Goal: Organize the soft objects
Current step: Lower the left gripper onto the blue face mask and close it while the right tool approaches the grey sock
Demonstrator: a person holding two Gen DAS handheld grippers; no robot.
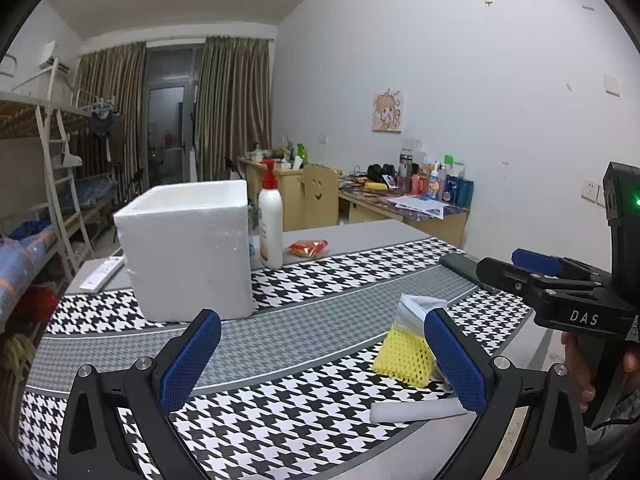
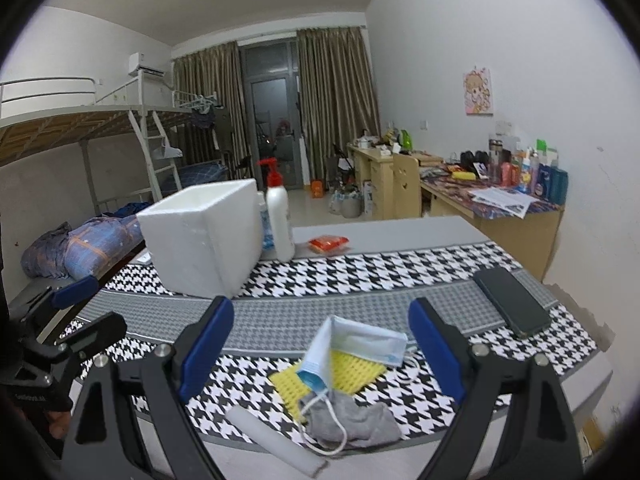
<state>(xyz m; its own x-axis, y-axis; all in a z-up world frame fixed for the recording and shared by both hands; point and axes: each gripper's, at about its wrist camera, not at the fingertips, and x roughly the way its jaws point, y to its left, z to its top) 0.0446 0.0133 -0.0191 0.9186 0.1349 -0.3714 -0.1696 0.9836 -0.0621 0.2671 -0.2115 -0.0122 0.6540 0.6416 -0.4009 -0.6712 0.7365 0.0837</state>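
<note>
On the desk (image 2: 420,232) with its houndstooth cloth, a white foam box (image 2: 200,236) stands at the far left beside a pump bottle (image 2: 280,220), an orange packet (image 2: 329,243) behind, and a dark phone (image 2: 512,300) to the right. Nothing blocks the near pile: a pale blue face mask (image 2: 356,348) tented over a yellow mesh pad (image 2: 340,376), a crumpled grey cloth (image 2: 352,420) and a white foam tube (image 2: 276,440) just beside. The right hand-held gripper (image 2: 320,344) hangs above the pile, jaws wide, empty; the left hand-held gripper (image 1: 320,356) likewise spread, holding nothing.
</note>
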